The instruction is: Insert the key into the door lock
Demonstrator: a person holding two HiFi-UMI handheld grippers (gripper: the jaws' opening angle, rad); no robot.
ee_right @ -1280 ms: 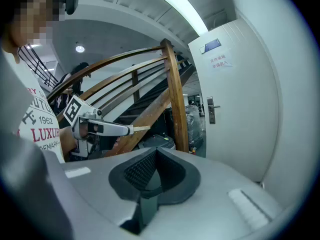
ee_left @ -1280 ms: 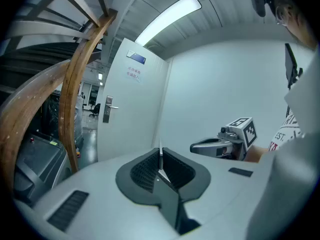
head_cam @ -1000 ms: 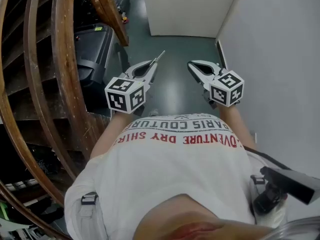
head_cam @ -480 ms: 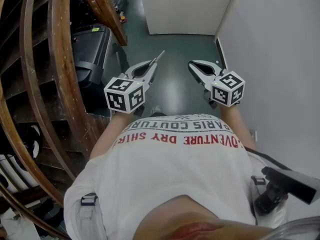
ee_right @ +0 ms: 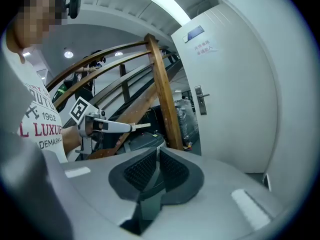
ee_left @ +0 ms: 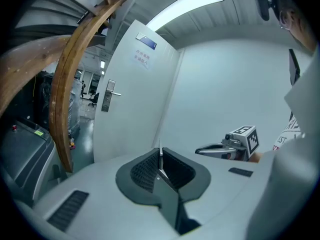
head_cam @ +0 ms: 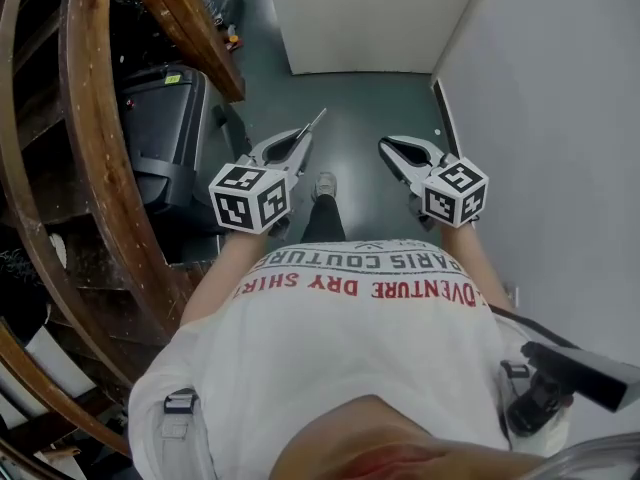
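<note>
At the far left, a curved wooden railing (head_cam: 95, 168) stands over a black machine (head_cam: 165, 138). Beside it the left gripper (head_cam: 299, 139) is clamped on the key (head_cam: 314, 124), whose thin blade sticks out past the jaw tips toward the white door (head_cam: 360, 18), well apart from the lock (ee_left: 106, 95). Further right, the right gripper (head_cam: 390, 146) has its jaws pressed together with nothing between them, near the grey wall (head_cam: 560, 118).

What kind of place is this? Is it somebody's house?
Probably an indoor hallway beside a staircase, maybe a workplace rather than a home. You can see curved wooden stair rails, a white door with a lever handle, and a smooth dark floor.
</note>
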